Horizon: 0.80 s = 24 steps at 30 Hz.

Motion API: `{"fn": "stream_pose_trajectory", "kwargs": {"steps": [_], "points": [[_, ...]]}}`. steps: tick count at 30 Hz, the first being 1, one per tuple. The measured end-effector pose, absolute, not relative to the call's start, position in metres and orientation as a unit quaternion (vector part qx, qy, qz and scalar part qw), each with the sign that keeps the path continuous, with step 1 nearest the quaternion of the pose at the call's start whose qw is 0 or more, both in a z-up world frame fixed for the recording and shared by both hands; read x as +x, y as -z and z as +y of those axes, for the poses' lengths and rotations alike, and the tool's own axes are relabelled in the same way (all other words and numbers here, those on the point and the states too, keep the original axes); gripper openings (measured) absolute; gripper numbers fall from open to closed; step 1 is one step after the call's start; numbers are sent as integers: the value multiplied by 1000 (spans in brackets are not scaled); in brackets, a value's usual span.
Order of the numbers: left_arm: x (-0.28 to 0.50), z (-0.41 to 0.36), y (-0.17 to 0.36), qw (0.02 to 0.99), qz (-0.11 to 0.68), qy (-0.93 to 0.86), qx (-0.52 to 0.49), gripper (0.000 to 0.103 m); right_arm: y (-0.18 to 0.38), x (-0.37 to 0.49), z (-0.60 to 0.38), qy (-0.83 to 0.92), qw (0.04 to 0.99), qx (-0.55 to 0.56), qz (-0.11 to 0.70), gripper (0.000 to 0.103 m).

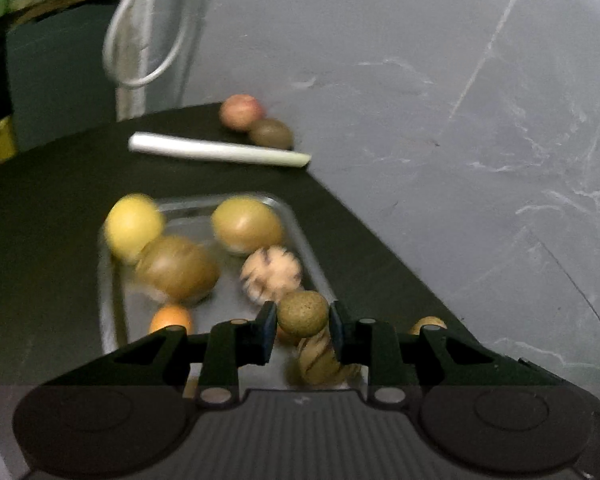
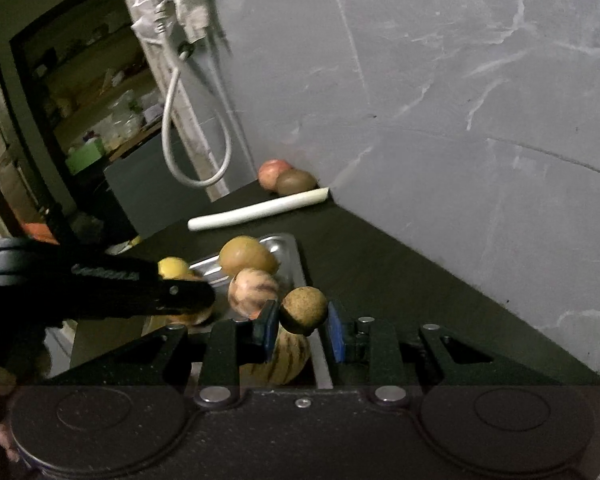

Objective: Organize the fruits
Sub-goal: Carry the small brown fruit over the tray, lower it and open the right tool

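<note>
Left tool [image 1: 303, 330] gripping speckled fruit [image 1: 302, 313], orange [image 1: 171, 319] unseen from right wrist

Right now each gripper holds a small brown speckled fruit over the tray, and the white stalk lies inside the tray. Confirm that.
Wrong on the stalk. The left wrist view shows the white stalk on the dark table beyond the tray, not inside it. The rest stands: left gripper and right gripper each hold a speckled fruit.

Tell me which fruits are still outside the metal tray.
The pinkish apple and brown kiwi, touching each other at the table's far corner, behind the white stalk. The rest sit in the tray or grippers.
</note>
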<state>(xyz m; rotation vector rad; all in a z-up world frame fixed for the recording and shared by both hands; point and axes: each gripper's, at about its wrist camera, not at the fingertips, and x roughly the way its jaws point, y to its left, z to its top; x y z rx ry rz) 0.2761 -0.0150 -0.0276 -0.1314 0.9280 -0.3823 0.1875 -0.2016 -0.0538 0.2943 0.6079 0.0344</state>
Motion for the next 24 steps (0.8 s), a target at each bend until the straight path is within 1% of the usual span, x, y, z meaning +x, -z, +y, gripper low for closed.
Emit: {"fn": "stream_pose_trajectory", "kwargs": {"steps": [2,12,24], "points": [[267,-6,30,874,448,169,-76,31,55,181,-199,-23,943,139,300,29],[227,11,36,879,450,136,-79,31,63,161,-187,-50,940,114,318,29],[193,29,56,869,472,81,-123,31,66,161,-173,-106,925,68,359,29]]}}
